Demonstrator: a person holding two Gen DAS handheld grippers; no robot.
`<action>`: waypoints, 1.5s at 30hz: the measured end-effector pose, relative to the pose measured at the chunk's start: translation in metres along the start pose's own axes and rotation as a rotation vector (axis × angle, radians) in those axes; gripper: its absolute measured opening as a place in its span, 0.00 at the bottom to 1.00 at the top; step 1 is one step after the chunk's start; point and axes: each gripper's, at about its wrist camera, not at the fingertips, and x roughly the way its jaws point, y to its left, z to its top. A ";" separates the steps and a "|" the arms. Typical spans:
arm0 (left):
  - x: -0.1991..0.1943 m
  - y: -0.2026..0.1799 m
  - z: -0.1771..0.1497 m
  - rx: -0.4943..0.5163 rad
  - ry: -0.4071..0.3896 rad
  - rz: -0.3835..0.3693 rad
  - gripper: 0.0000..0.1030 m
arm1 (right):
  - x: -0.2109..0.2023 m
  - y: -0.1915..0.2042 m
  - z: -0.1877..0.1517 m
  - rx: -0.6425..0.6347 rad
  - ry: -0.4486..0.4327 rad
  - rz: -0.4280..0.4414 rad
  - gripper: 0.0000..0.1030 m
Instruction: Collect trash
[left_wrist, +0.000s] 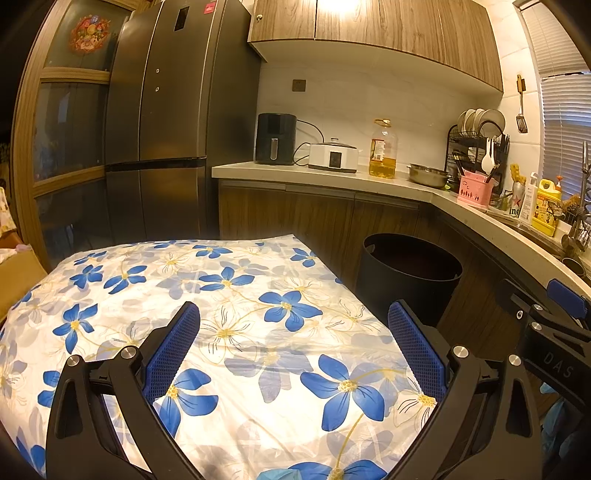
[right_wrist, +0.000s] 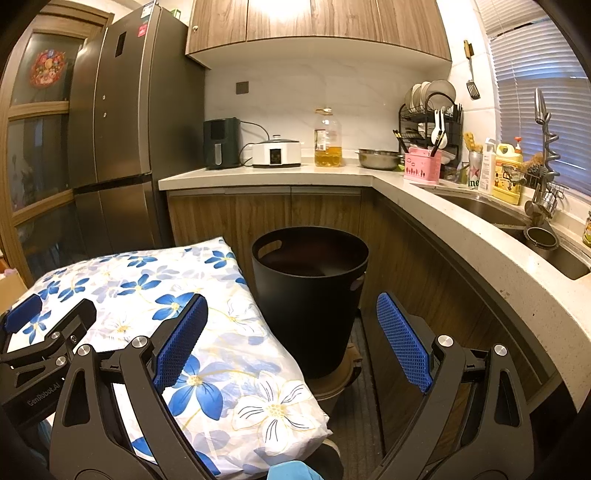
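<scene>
A black round trash bin (right_wrist: 310, 295) stands on the floor before the counter cabinets; it also shows in the left wrist view (left_wrist: 410, 273). Its inside looks dark, and I cannot tell what it holds. My left gripper (left_wrist: 293, 321) is open and empty above a table covered with a blue-flower cloth (left_wrist: 229, 302). My right gripper (right_wrist: 291, 314) is open and empty, in front of the bin and over the table's right corner (right_wrist: 258, 398). No loose trash shows on the cloth. The left gripper also shows at the left edge of the right wrist view (right_wrist: 44, 314).
An L-shaped counter (right_wrist: 424, 192) carries an air fryer (right_wrist: 221, 144), cooker, oil bottle (right_wrist: 327, 138), steel bowl, dish rack and pink holder. A sink (right_wrist: 517, 218) with a tap is at the right. A dark fridge (left_wrist: 166, 118) stands at the left.
</scene>
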 end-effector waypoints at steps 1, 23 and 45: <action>0.000 0.000 0.000 -0.001 -0.001 -0.001 0.94 | 0.000 0.000 0.000 0.000 0.000 0.000 0.89; -0.001 0.000 0.000 0.003 0.000 -0.008 0.94 | 0.000 0.000 0.000 0.001 0.000 -0.001 0.89; -0.002 0.000 0.000 0.008 0.000 -0.015 0.94 | 0.000 0.000 0.000 0.002 0.000 -0.001 0.89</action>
